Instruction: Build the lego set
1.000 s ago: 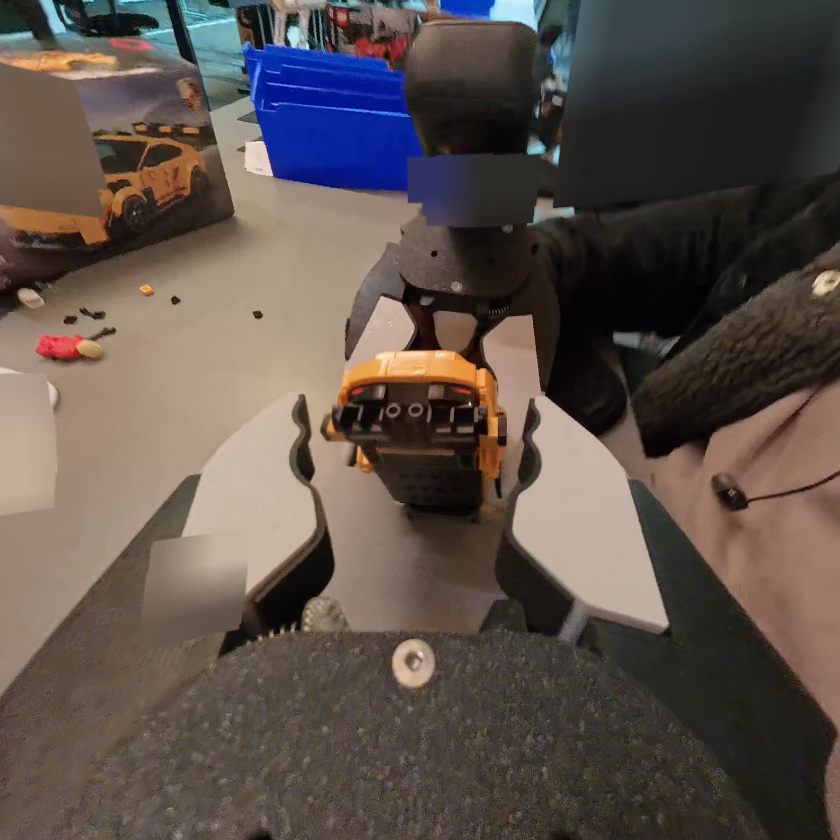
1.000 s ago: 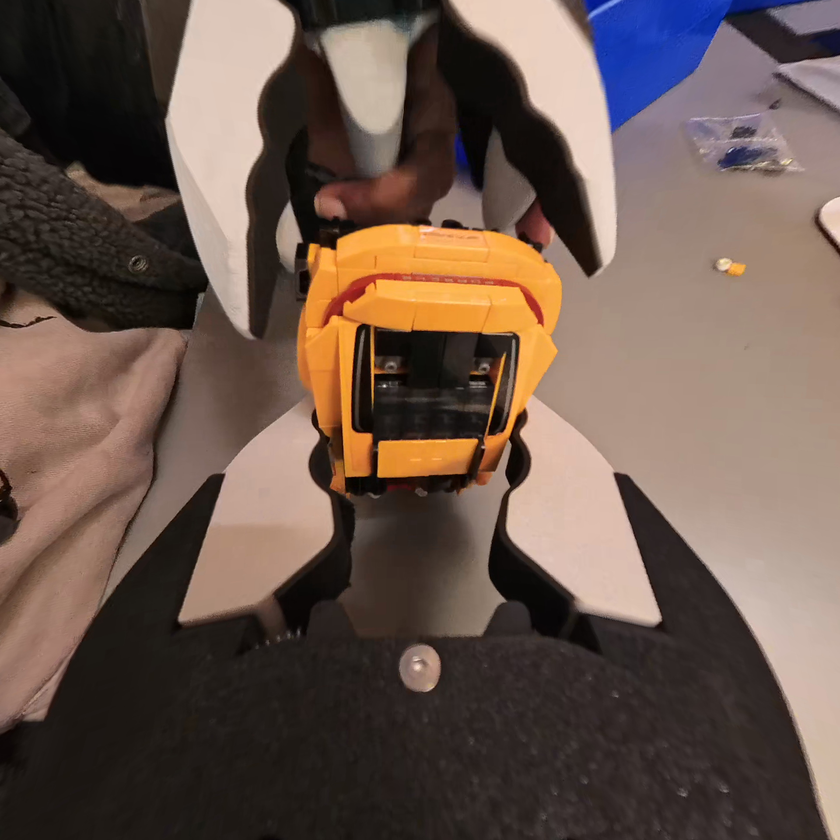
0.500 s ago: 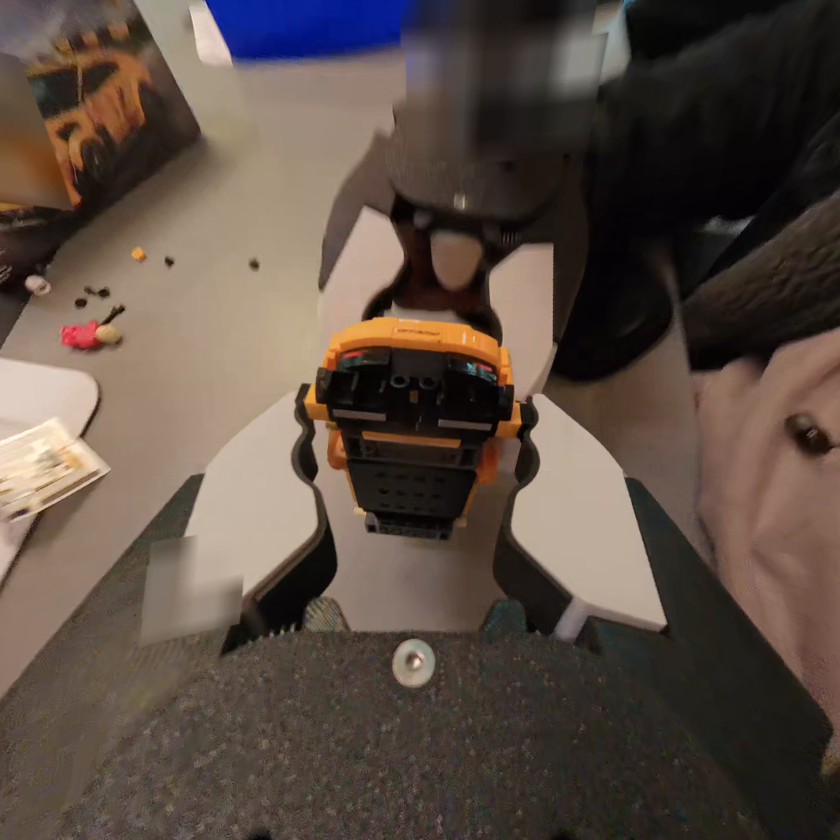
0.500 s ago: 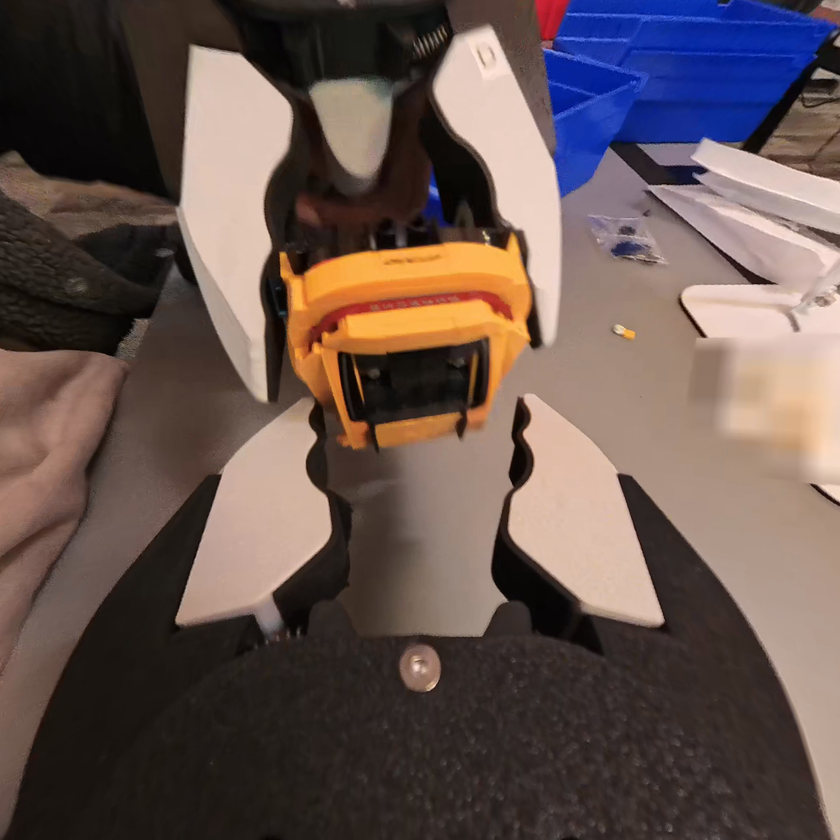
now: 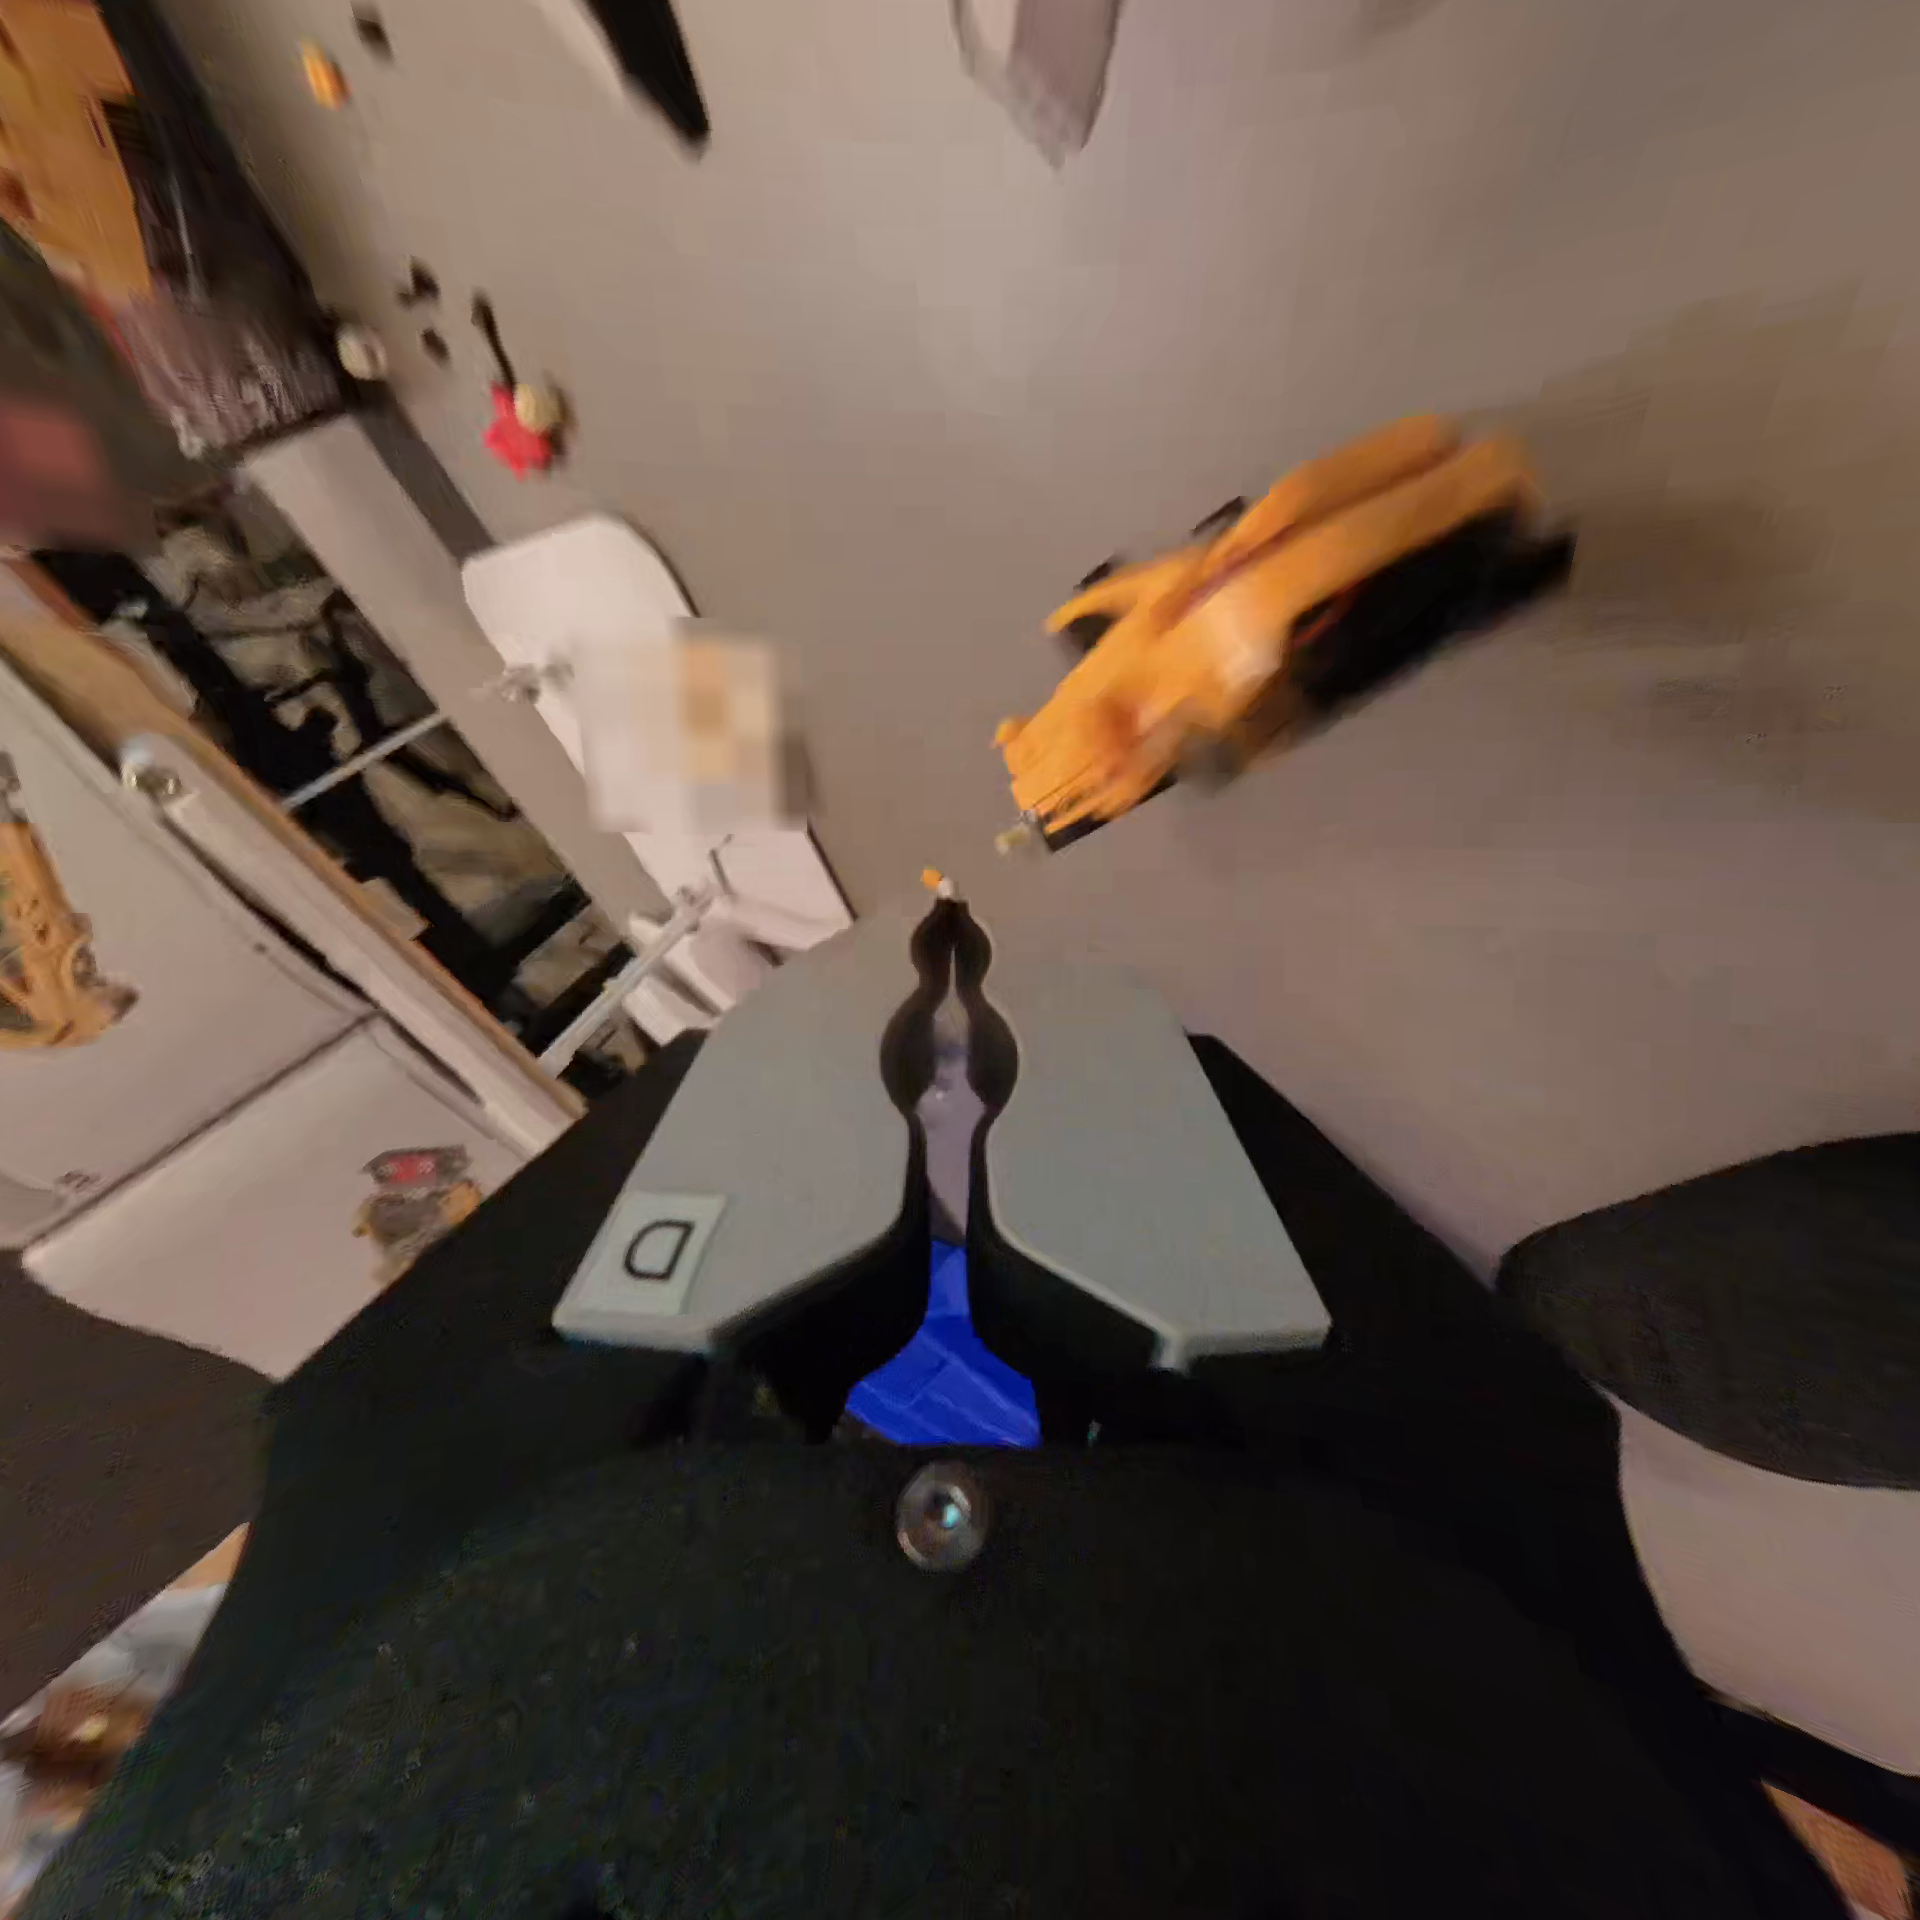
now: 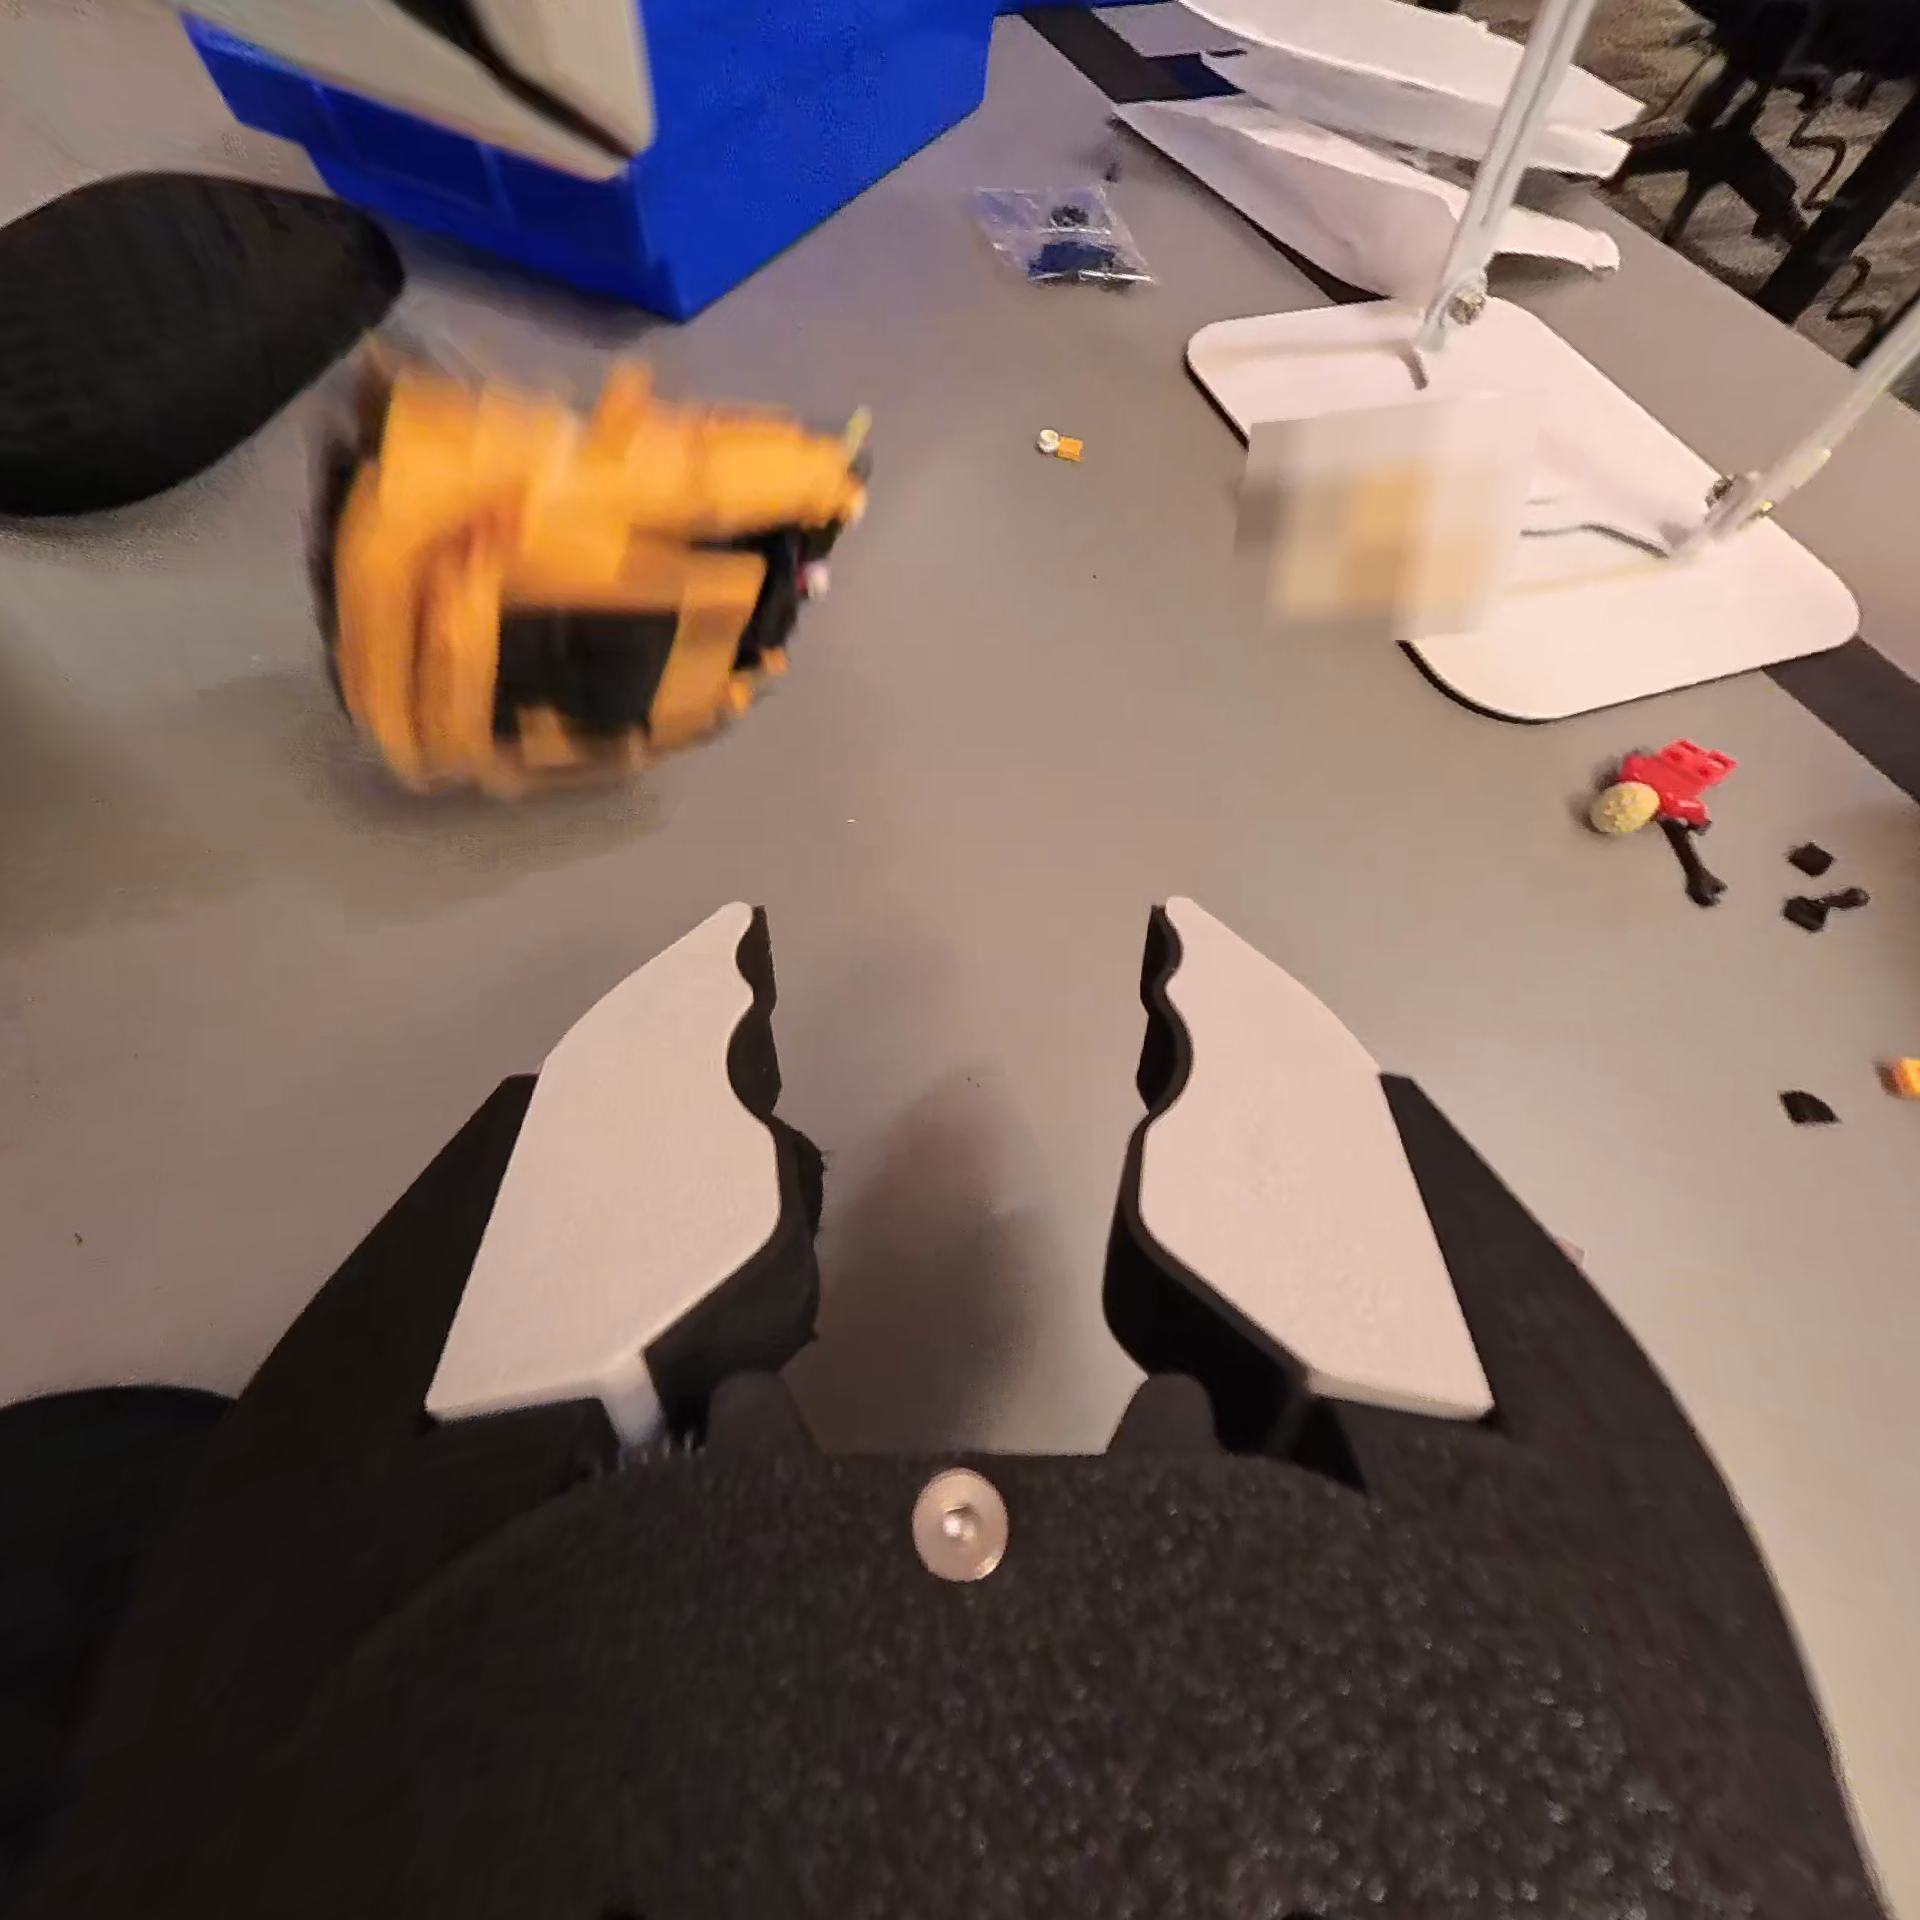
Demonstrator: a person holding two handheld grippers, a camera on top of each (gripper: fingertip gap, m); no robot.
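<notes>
The orange brick car (image 6: 582, 582) lies blurred on the grey table (image 6: 1039, 748), in neither grasp: the left gripper (image 5: 948, 914) pressed together, the right gripper (image 6: 956, 935) spread over bare tabletop

Right claw (image 6: 956, 914): jaws wide apart, nothing between them, above grey table (image 6: 987, 727).
Toy car (image 6: 551, 582): orange, blurred, ahead-left, well apart from claw.
Blue bin (image 6: 790, 156): beyond car.
White stand base (image 6: 1621, 623): ahead-right.

Matt grey table (image 6: 987, 727), glossy plastic brick car (image 6: 540, 582), blue plastic bin (image 6: 790, 135)
</notes>
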